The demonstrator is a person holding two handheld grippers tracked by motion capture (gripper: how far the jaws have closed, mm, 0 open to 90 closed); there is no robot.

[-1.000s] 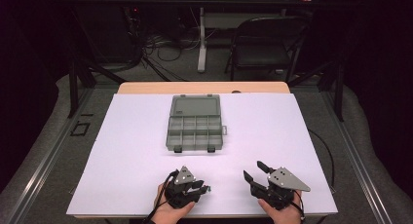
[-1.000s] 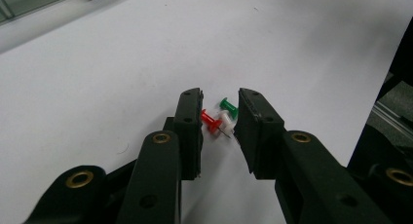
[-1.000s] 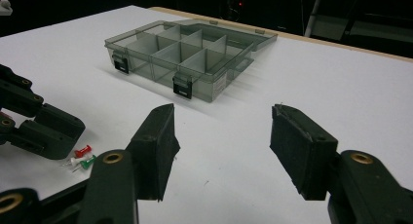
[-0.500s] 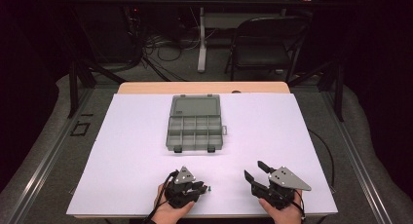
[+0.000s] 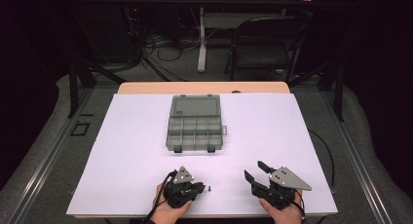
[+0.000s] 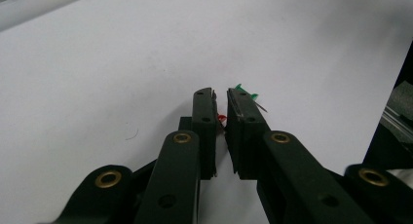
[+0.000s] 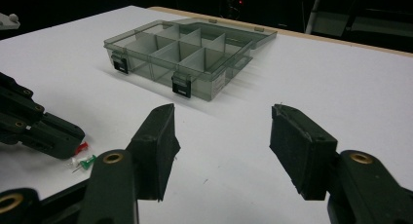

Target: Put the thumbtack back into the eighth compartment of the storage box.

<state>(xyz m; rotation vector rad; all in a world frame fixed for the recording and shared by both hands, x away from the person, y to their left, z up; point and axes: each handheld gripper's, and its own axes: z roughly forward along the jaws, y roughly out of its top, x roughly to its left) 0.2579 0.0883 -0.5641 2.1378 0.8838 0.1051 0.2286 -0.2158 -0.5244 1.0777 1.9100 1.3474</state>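
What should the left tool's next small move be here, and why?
Probably lift the left tool slightly to test the grip: its jaws have just been closing with the red pushpin between them, while the green pushpin lies loose beside the tips. The open compartment box stands farther up the table.

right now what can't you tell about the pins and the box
- Left gripper view: whether the left gripper pinches the red pushpin; the jaws hide most of it.
- Left gripper view: green pushpin, mostly behind a jaw.
- High view: pushpins, too small to count.
- Right gripper view: box rear compartments, behind dividers.
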